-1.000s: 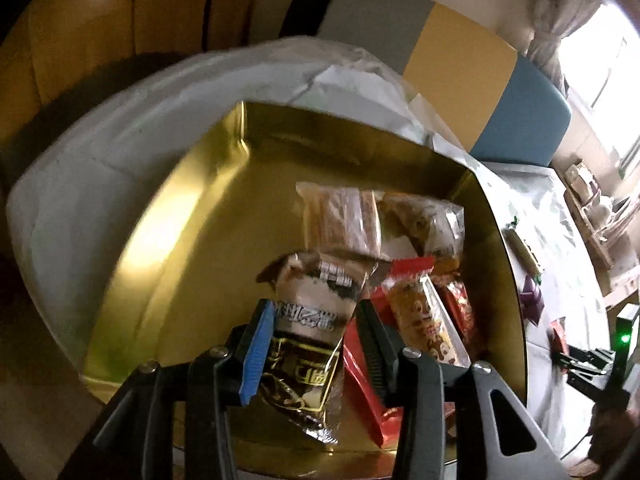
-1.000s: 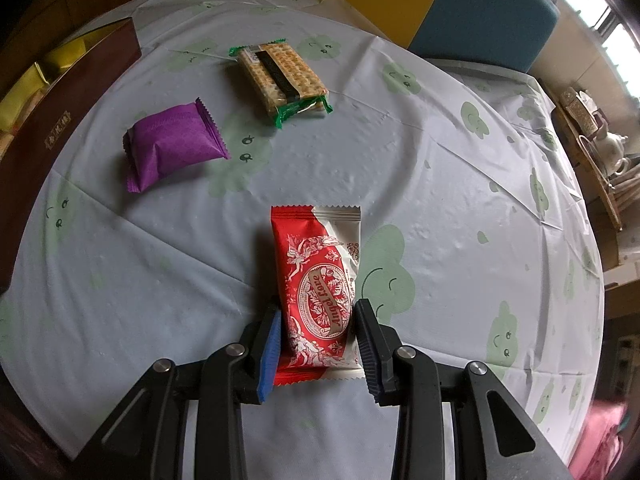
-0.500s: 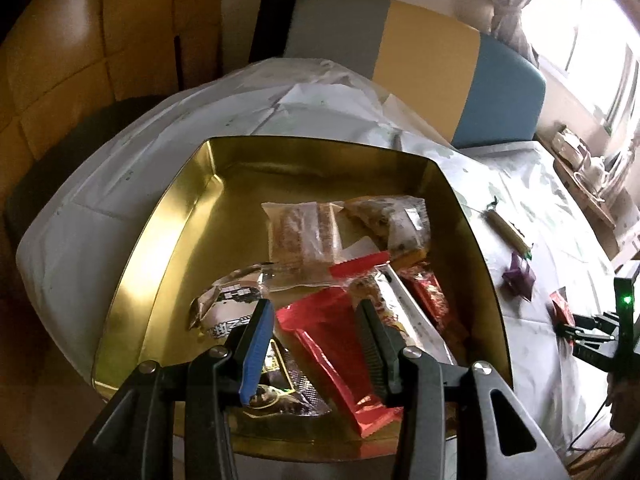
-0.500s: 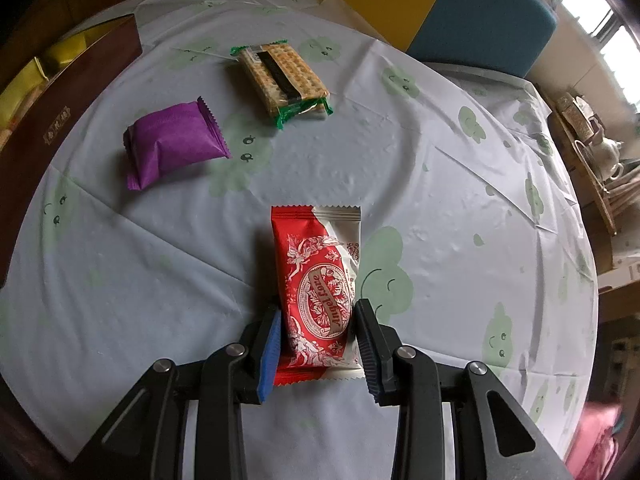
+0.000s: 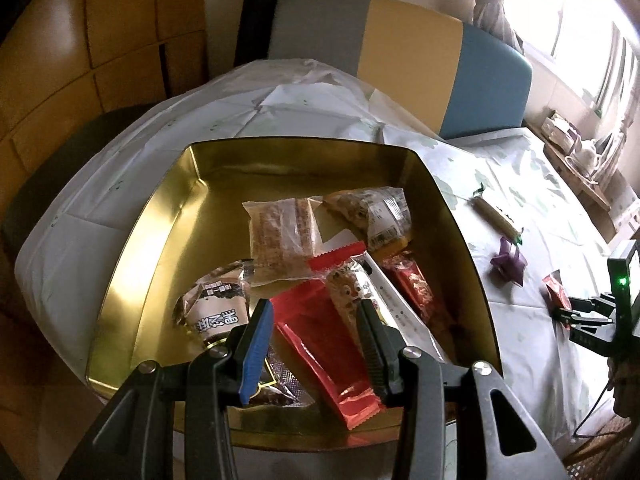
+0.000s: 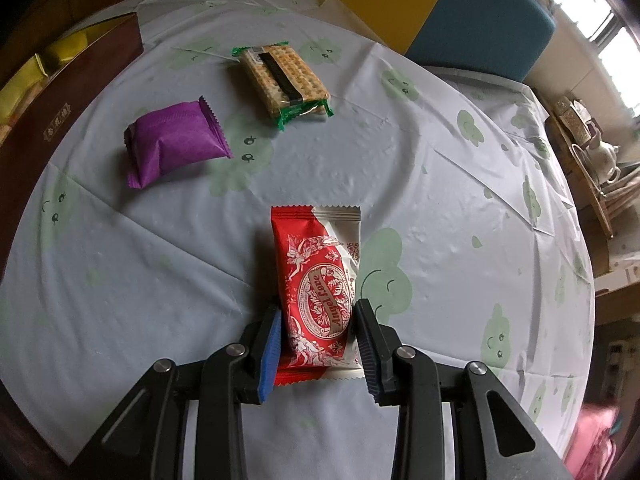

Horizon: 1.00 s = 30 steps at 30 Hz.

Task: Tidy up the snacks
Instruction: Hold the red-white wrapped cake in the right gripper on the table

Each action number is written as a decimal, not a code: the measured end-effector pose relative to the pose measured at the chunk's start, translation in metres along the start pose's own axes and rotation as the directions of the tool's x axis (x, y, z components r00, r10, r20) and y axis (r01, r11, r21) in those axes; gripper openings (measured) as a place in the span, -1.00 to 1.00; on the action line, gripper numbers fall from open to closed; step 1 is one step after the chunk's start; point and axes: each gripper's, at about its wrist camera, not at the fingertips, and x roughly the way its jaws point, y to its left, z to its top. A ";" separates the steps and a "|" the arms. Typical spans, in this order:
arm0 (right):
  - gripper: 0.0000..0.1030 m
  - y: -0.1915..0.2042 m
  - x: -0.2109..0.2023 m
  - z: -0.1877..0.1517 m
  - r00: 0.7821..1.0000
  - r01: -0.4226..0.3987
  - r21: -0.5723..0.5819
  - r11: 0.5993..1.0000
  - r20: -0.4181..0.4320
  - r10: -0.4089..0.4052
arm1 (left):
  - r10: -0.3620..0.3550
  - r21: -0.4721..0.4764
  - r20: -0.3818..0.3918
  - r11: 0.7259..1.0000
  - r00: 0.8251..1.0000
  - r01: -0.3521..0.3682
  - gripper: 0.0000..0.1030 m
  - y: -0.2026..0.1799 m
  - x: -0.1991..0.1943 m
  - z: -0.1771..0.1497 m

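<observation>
Tin (image 5: pixel 168 216) takes snacks one by one: left gripper (image 5: pixel 316 340) hangs spread and empty over it, right gripper (image 6: pixel 318 344) pinches the red packet (image 6: pixel 320 284) mid-table, which I'd say needs lifting across next.

The left wrist camera looks steeply down, close over the gold tin (image 5: pixel 132 248), the right one over the tablecloth (image 6: pixel 440 208); both seemingly share the purple packet (image 6: pixel 176 142).

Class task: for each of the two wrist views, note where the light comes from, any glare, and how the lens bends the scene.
Left wrist view: the window at upper right is blown out, glare flares on the gold tin inner left wall, and the fisheye bows its straight rims. Right wrist view: softer daylight from the upper right, the red-and-white snack packet sharp, the tablecloth edge curved.
</observation>
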 end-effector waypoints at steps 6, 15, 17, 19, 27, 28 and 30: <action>-0.30 0.001 0.000 0.000 1.000 0.000 0.001 1.000 0.000 0.000 | -0.003 0.006 -0.004 1.000 1.000 0.003 -0.15 -0.001 0.002 -0.001; -0.30 0.001 0.001 0.001 1.000 -0.003 0.006 1.000 -0.002 0.003 | -0.001 0.002 -0.010 1.000 1.000 0.001 -0.15 0.001 0.003 -0.002; -0.30 0.001 0.001 0.002 1.000 -0.003 0.008 1.000 -0.002 0.003 | -0.001 -0.001 -0.012 1.000 1.000 0.001 -0.15 0.002 0.004 -0.002; -0.30 0.001 0.001 0.002 1.000 -0.003 0.009 1.000 -0.001 0.003 | 0.001 -0.003 -0.012 1.000 1.000 -0.001 -0.15 0.003 0.005 -0.002; -0.40 -0.007 0.002 0.005 0.999 -0.042 0.060 0.997 -0.019 0.043 | 0.008 -0.006 0.007 1.000 1.000 -0.008 -0.15 0.011 0.002 -0.001; -0.41 -0.009 0.001 0.006 0.998 -0.054 0.066 0.996 -0.021 0.056 | 0.007 -0.010 0.009 1.000 1.000 -0.007 -0.15 0.013 0.002 0.000; -0.41 -0.010 -0.002 0.009 0.996 -0.088 0.082 0.993 -0.020 0.090 | 0.008 -0.018 0.009 1.000 1.000 -0.008 -0.15 0.016 0.002 0.000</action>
